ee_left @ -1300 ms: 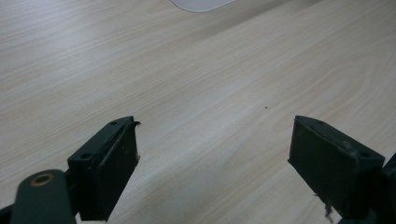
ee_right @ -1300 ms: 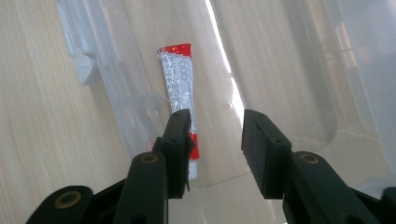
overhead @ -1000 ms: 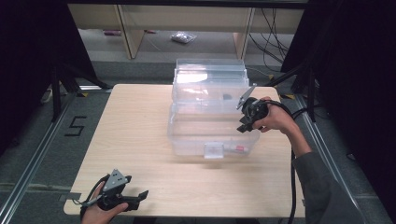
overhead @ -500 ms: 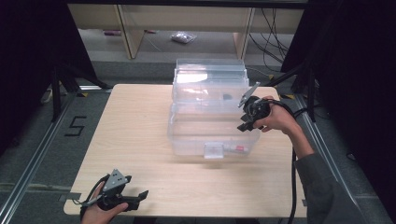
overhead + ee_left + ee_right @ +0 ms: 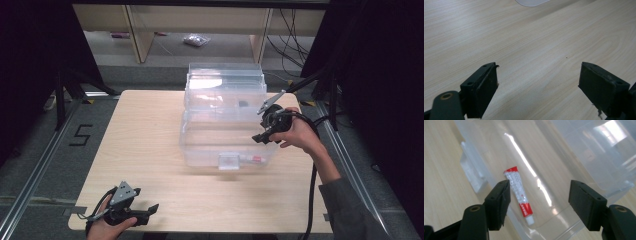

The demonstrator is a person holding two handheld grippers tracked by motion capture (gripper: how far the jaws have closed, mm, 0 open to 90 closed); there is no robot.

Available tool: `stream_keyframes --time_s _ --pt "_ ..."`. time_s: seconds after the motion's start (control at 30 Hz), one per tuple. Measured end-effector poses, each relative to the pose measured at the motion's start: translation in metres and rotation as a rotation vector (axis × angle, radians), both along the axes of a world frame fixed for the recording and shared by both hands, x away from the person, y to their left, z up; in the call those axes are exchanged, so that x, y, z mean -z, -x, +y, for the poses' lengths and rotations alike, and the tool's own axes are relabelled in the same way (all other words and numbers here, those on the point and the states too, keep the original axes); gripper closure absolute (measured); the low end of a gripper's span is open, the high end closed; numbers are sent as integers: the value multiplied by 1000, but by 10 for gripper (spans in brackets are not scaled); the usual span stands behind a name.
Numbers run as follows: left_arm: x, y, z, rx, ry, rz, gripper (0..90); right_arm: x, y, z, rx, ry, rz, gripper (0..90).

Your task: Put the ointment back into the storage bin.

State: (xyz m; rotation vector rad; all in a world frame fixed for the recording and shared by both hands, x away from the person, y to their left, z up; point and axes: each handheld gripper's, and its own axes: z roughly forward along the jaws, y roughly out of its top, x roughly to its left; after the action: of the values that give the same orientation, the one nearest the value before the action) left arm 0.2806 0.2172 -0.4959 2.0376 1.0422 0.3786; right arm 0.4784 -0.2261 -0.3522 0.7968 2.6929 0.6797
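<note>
A clear plastic storage box (image 5: 200,150) stands in the middle of the wooden table (image 5: 145,125), its lid (image 5: 225,75) tipped up at the back. Inside, near the front wall, lies a small red and white tube (image 5: 252,159). My right gripper (image 5: 261,131) hovers at the box's right rim, open, with nothing between its jaws. In the right gripper view the tube (image 5: 519,191) lies on the box floor just inside the left jaw of that gripper (image 5: 540,192). My left gripper (image 5: 149,212) rests at the near left table edge, open over bare wood (image 5: 539,75).
A clear latch (image 5: 229,161) sticks out from the box's front wall. Beyond the table are wooden shelf legs (image 5: 137,30) and a small bag (image 5: 196,41) on the floor. Black frame posts (image 5: 65,85) flank both sides. A "5" (image 5: 80,135) marks the floor at left.
My right gripper has drifted slightly to the right and toward the person beside the box. The left gripper has stayed put.
</note>
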Motion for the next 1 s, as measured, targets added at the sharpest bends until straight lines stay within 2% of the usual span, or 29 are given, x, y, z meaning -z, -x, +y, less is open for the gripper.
stream_keyframes --time_s 0.03,0.07,0.1,0.13,0.17,0.2,0.23,0.27,0.37,0.4,0.43,0.47,0.5,0.53,0.57,0.6,0.67,0.7,0.77,0.8,0.83,0.87,1.0 --pt "0 0 0 0 1 2 150 0 4 0 25 -19 -4 319" --pt "1 0 -1 -6 4 0 150 0 7 -1 24 -46 1 316" --pt "1 0 -1 -11 1 -1 150 1 11 -2 24 -68 -16 306" --pt "0 0 -1 2 -1 3 150 1 11 -2 24 -68 -16 306" --pt "0 0 -1 3 0 3 150 1 17 -2 48 -76 -20 281" --pt "1 0 -2 2 3 -3 150 2 21 -1 69 -85 -3 278" --pt "1 0 -2 1 3 -4 150 3 22 -2 55 -85 -17 279" --pt "1 0 -1 0 3 -3 150 5 25 -2 64 -93 -21 279" --pt "0 0 -2 -2 -4 1 150 9 32 -3 67 -112 -20 277" --pt "0 0 -1 3 -5 0 150 10 35 -3 85 -124 -9 276" --pt "1 0 -2 2 1 -3 150 10 34 -6 52 -121 -23 275" --pt "1 0 -2 2 1 -3 150 10 34 -6 52 -121 -23 275" --pt "1 0 -2 1 2 -4 150 12 37 -7 84 -123 -12 267" --pt "0 0 -1 -1 0 -2 150 11 39 -8 90 -119 -20 266" --pt "0 0 -1 -1 0 -2 150 11 39 -8 90 -119 -20 266" --pt "0 0 -2 -6 -1 3 150 12 42 -9 65 -134 -26 265" --pt "0 0 -2 0 -5 1 150 14 46 -8 83 -140 -14 263" --pt "1 0 -2 -2 -2 -3 150 16 47 -8 83 -156 -31 262" --pt "1 0 -2 -2 0 -1 150 17 49 -10 68 -158 -40 260" --pt "1 0 -2 0 -3 -4 150 16 52 -9 82 -161 -19 259" --pt "1 0 -2 0 -3 -4 150 16 52 -9 82 -161 -19 259" --pt "1 0 -2 -2 2 -5 150 18 52 -11 41 -155 -57 260" --pt "1 0 -2 -4 0 -3 150 21 57 -9 70 -176 -48 257"
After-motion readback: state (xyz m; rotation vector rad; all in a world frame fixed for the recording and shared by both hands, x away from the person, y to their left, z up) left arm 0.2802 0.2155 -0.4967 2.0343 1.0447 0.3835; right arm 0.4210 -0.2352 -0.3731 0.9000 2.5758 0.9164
